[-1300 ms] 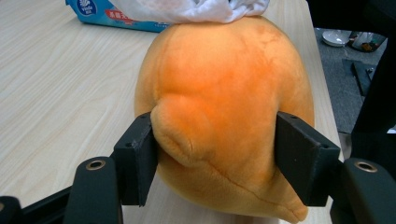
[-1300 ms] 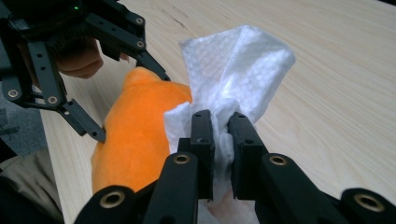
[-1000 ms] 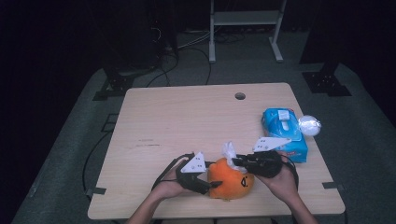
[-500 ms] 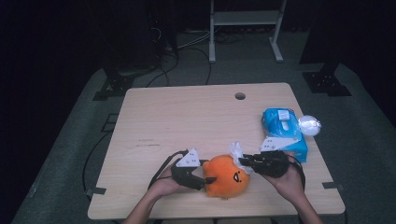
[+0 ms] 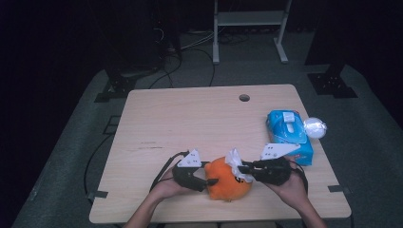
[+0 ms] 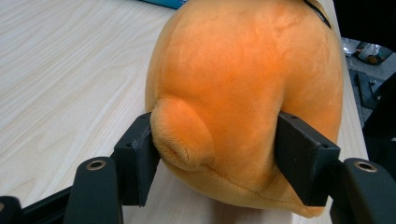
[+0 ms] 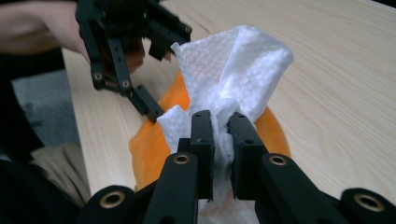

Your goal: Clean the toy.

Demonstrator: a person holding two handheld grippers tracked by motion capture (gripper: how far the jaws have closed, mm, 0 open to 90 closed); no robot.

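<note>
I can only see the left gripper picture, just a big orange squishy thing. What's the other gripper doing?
Observer: The right gripper is pinching a white wipe against the top of the orange plush toy.
Operator: Where did the wipe come from?
Observer: I can't say for sure, but a blue wipe pack lies on the table, beyond the right hand.
Operator: Is anything else there?
Observer: A shiny silvery ball sits right beside that pack, at the table's edge.
</note>
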